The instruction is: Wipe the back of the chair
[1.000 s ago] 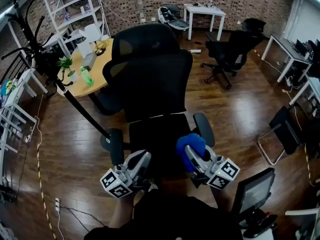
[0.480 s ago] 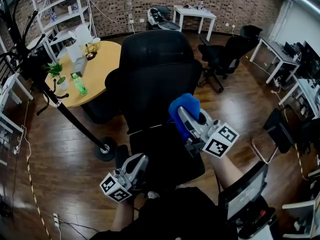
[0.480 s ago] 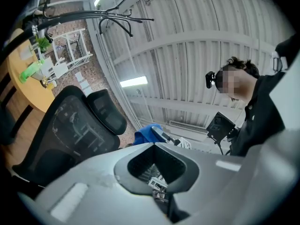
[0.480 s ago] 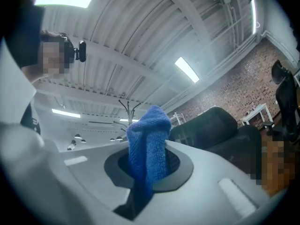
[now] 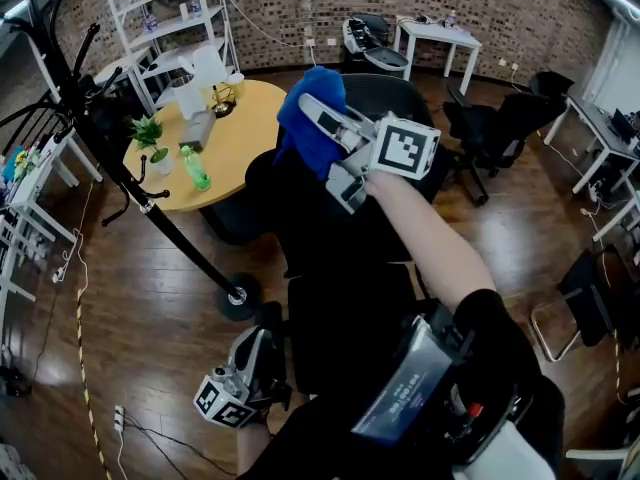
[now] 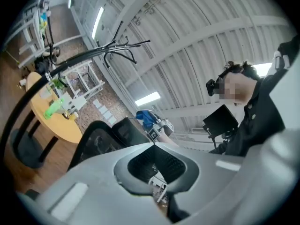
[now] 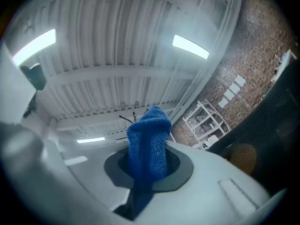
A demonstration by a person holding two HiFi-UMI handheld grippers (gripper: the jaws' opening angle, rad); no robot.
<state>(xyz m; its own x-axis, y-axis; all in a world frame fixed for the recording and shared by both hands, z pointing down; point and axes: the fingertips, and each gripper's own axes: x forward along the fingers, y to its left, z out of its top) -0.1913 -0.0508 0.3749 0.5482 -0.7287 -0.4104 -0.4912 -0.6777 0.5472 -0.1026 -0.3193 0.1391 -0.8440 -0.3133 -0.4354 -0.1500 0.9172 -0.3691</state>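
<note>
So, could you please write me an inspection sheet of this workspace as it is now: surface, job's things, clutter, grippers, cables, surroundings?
Surface: black chair back; whether it is dirty cannot be told.
Job's things: blue cloth, held up near the chair's top; contact cannot be told.
Clutter: round table with green bottle and plant; black coat stand beside the chair.
Grippers: right gripper shut on the blue cloth; left gripper shut, empty, low beside the seat.
Cables: cable and power strip on the wooden floor, at the left.
Surroundings: brick wall, white shelves, other chairs.
</note>
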